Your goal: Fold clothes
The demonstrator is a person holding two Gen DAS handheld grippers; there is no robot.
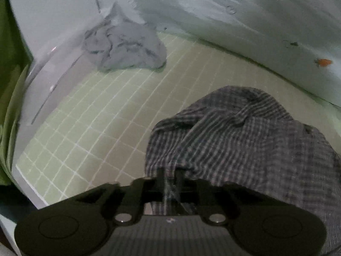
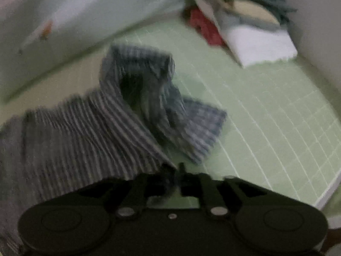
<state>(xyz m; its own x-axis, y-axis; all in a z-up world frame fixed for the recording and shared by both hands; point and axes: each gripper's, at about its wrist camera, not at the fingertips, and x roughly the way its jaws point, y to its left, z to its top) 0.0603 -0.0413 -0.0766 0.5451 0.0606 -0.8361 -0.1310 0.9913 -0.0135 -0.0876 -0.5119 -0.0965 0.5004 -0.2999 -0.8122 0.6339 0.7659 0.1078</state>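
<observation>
A grey and white checked garment lies bunched on the green grid mat. My left gripper is shut on an edge of it, with cloth pinched between the fingers. In the right wrist view the same checked garment spreads to the left, with a folded flap hanging toward the mat. My right gripper is shut on another edge of it. The right view is blurred.
A crumpled grey garment lies at the mat's far left corner against the pale wall. A stack of folded clothes, white, cream, red and teal, sits at the mat's far right corner. The mat's white edge runs at right.
</observation>
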